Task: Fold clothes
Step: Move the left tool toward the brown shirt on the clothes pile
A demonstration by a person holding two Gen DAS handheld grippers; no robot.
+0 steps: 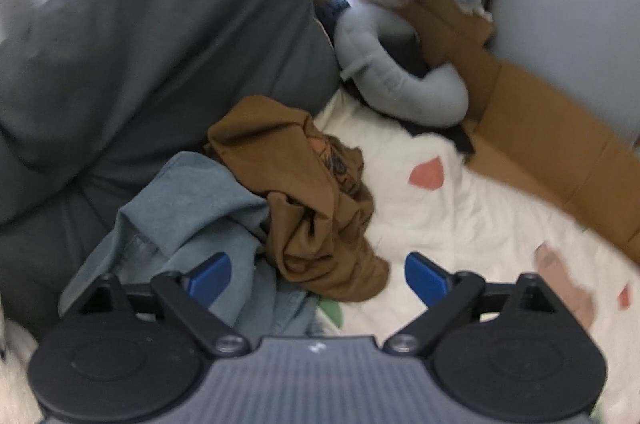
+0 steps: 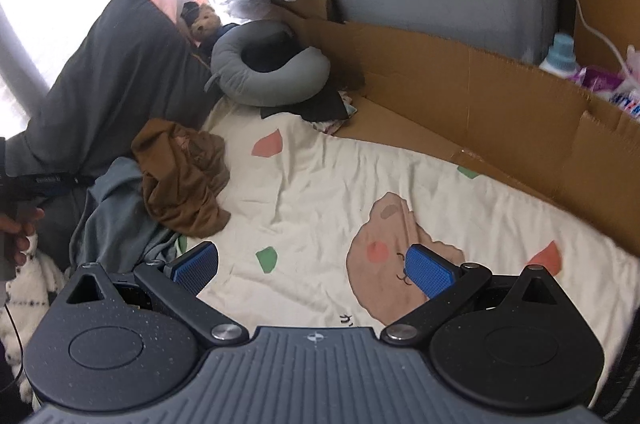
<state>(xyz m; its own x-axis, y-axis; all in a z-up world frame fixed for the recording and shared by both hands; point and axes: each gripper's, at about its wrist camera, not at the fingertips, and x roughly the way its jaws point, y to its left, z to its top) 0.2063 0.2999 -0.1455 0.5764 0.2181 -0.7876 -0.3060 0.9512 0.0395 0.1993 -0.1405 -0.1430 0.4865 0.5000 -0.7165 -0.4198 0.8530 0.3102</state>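
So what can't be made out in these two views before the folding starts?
- Blue-grey garment: its type; left wrist view, crumpled, partly under the brown garment and behind the left claw.
- Brown garment's print: both views, folded in on itself.
- Small plush toy: wedged behind the dark pillow, blurred.
- Window area: both views, overexposed.
- Bottle: right wrist view, label too small.

Two crumpled shirts (image 2: 180, 176) lie on the bed (image 2: 340, 184), left, touching the pillow (image 2: 116, 84); cardboard (image 2: 460, 96) stands far right.

hidden: blue-grey garment (image 1: 192, 208) partly covered by brown shirt (image 1: 304, 192) | cut off: hand (image 2: 16, 228) at left edge | blurred: print on brown shirt
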